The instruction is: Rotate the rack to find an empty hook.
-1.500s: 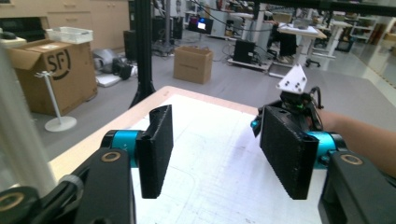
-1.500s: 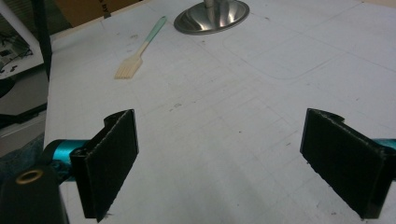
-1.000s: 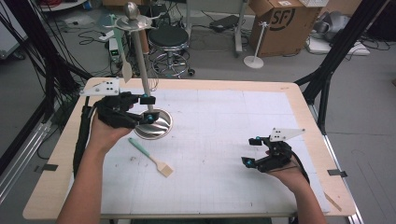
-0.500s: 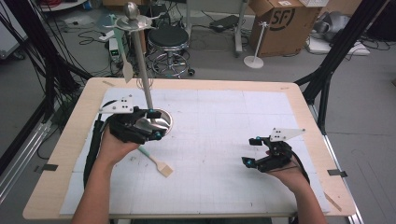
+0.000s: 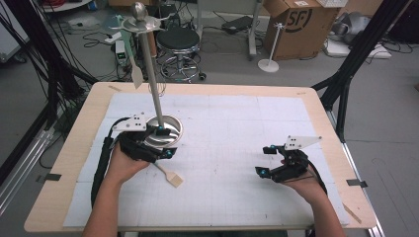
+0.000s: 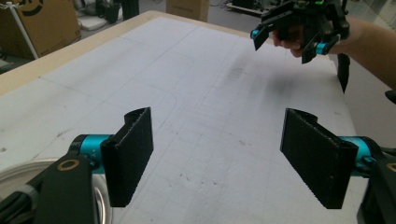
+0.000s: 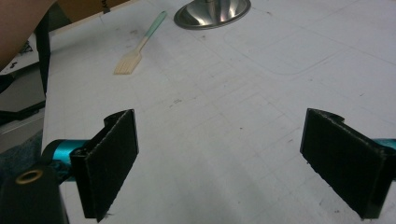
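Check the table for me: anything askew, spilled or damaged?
Nothing stands out. The brush lies flat on the white mat, whole, beside the stand's round base. The stand's pole rises upright. No spill shows.

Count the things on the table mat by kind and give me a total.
Metal utensil stand: 1
Spatula hanging on the stand: 1
Spatula lying on the mat: 1
Handheld grippers, left and right: 2
Total: 5
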Demonstrator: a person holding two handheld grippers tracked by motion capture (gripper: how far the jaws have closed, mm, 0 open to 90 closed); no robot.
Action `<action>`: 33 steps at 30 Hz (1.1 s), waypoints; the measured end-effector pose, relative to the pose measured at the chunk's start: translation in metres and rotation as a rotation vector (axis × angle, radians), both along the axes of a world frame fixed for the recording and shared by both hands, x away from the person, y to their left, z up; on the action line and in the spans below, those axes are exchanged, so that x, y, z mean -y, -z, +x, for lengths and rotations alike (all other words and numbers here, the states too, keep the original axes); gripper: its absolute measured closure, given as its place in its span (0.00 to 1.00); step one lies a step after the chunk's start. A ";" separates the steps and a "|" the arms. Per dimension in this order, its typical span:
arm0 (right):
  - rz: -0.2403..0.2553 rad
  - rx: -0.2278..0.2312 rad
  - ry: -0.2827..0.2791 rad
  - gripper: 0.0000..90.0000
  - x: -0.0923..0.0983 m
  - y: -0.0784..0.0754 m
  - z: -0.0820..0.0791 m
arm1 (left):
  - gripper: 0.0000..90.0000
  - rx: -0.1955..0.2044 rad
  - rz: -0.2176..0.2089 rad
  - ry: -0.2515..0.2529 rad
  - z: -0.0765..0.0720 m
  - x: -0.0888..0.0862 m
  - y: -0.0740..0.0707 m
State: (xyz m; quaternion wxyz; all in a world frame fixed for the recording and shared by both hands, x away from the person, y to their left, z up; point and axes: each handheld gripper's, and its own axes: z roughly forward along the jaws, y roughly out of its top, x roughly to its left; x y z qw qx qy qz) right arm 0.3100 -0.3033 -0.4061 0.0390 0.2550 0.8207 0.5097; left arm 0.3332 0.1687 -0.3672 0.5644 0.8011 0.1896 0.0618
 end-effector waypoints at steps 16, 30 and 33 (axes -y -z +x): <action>0.010 0.005 0.005 0.12 0.001 -0.001 -0.001 | 0.26 -0.013 0.041 -0.003 0.000 -0.001 0.010; 0.000 0.006 -0.002 0.12 0.001 0.000 0.001 | 0.25 -0.008 0.029 -0.010 0.000 -0.003 0.009; 0.004 0.001 0.003 0.12 0.000 0.001 0.001 | 0.25 -0.008 0.035 -0.004 0.000 -0.001 0.010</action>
